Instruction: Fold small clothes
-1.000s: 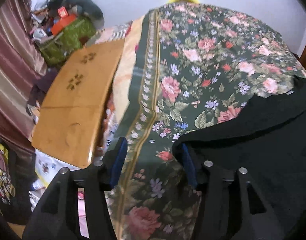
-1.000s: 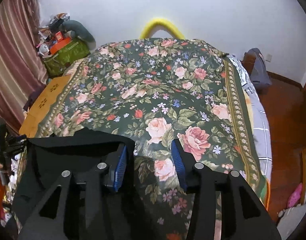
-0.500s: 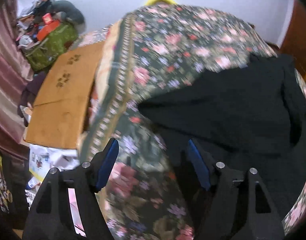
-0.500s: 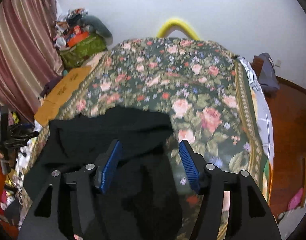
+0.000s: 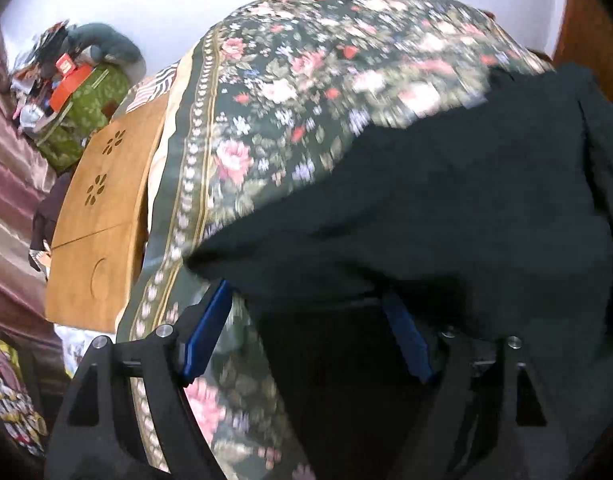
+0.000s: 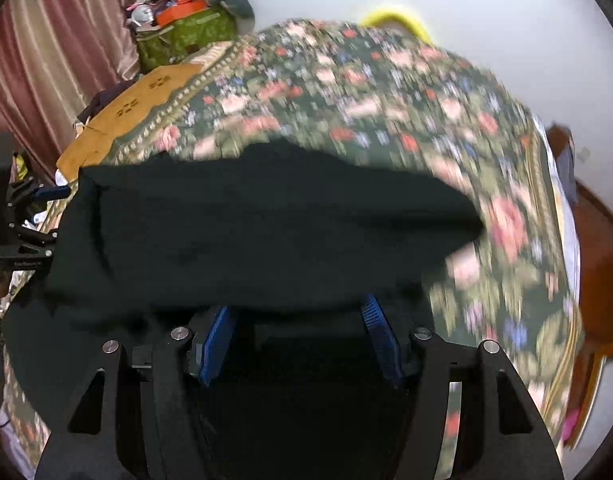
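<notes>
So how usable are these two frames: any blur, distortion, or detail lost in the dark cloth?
Left wrist view: motion blur smears the floral bedspread, worst on the right; the wooden board stays fairly crisp. Right wrist view: the flower print is streaked too, while the tongs are sharp. Both views: fisheye bulge and dark corners; the black garment reads as a near-featureless mass with few visible folds.

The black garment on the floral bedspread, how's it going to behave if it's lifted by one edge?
The black garment will probably hang limp: it lies flat, following the floral bedspread. It looks like thin fabric, so likely light. Its far edge runs wavy, suggesting it may bunch rather than slide stiffly.
</notes>
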Demonstrator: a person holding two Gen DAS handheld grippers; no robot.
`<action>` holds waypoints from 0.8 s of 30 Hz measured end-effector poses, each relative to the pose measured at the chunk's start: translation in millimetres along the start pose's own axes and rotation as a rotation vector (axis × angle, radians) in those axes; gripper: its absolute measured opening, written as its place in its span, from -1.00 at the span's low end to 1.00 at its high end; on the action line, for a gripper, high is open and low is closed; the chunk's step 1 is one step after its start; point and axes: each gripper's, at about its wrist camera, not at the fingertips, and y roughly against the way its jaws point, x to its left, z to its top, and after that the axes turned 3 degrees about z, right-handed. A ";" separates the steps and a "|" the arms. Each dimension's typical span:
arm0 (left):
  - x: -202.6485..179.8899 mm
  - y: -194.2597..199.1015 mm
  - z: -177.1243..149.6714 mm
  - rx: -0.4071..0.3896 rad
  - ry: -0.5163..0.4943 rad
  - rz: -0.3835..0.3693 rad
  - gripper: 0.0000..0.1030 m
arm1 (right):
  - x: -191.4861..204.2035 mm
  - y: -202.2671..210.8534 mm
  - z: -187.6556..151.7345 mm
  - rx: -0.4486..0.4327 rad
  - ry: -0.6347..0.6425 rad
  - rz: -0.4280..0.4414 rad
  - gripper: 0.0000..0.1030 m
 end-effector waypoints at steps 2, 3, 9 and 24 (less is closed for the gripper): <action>11.0 -6.1 15.2 -0.001 0.068 -0.020 0.50 | -3.2 -2.8 15.1 -0.032 -0.015 -0.018 0.12; 22.7 -10.3 25.1 -0.006 0.127 -0.010 0.50 | -4.6 -2.7 20.6 -0.055 -0.026 -0.038 0.12; 88.2 -29.8 42.6 0.024 0.381 0.076 0.50 | -46.5 24.4 39.5 -0.191 -0.228 -0.084 0.12; -7.2 33.5 -39.0 -0.003 -0.004 -0.097 0.50 | -36.6 43.0 -43.2 -0.011 -0.163 -0.016 0.12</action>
